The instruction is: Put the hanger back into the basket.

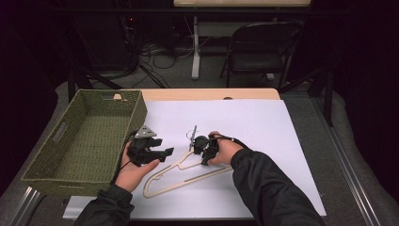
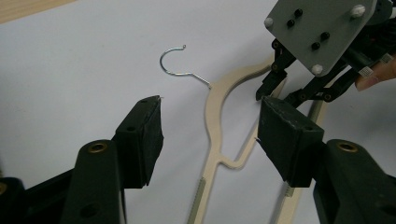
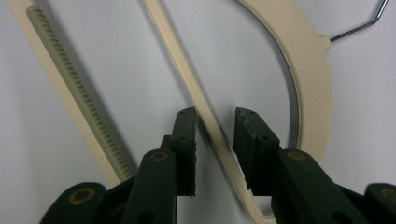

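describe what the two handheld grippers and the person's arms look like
Both grippers are black, with two blocky jaws ending in flat rubbery pads and brass-coloured pivot pins. The left gripper carries a grey three-cornered plate on top; the right gripper has one too, studded with black screws and white knobs. A black cable trails from the left gripper. The person wears dark long sleeves.

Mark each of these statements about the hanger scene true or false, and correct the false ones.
1. The cream hanger lies flat on the white sheet. True.
2. The hanger sits inside the green basket. False: it lies outside the basket, to its right.
3. The right tool has one thin bar of the hanger between its jaws. True.
4. The left tool is clamped on the wire hook. False: its jaws stand wide apart, short of the hook.
5. A folding chair stands beyond the table. True.
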The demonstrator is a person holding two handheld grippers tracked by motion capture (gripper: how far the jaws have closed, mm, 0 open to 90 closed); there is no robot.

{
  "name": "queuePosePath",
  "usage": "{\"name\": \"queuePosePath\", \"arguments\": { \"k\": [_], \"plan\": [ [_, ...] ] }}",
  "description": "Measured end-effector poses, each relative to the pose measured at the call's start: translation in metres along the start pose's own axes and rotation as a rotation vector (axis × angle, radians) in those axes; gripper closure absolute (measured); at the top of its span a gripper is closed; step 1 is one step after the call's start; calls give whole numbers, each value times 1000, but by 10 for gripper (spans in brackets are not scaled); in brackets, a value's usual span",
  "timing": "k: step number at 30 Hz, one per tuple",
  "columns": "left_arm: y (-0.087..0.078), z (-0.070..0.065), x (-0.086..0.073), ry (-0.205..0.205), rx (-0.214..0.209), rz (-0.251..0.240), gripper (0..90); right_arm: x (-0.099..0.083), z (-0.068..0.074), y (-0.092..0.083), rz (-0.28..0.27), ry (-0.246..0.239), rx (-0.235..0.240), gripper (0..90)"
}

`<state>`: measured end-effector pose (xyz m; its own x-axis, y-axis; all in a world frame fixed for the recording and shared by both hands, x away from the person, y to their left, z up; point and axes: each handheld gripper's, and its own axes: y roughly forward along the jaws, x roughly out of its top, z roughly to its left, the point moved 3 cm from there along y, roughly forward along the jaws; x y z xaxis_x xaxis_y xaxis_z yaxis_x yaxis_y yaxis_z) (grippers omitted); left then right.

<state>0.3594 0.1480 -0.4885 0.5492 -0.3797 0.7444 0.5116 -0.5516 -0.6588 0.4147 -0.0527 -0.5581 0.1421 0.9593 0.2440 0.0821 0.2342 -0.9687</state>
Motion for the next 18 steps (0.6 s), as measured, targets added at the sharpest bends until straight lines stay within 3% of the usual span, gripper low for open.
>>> {"name": "queuePosePath", "arguments": {
  "k": [12,17,18],
  "plan": [
    [2,1,-1,-5,4,8,401,-1,4,-1,20,-30,6,763],
    [2,2,-1,-6,3,12,401,-3,6,-3,53,-46,35,777],
    [2,2,-1,-5,3,12,401,-3,7,-2,37,-46,31,780]
  ]
}}
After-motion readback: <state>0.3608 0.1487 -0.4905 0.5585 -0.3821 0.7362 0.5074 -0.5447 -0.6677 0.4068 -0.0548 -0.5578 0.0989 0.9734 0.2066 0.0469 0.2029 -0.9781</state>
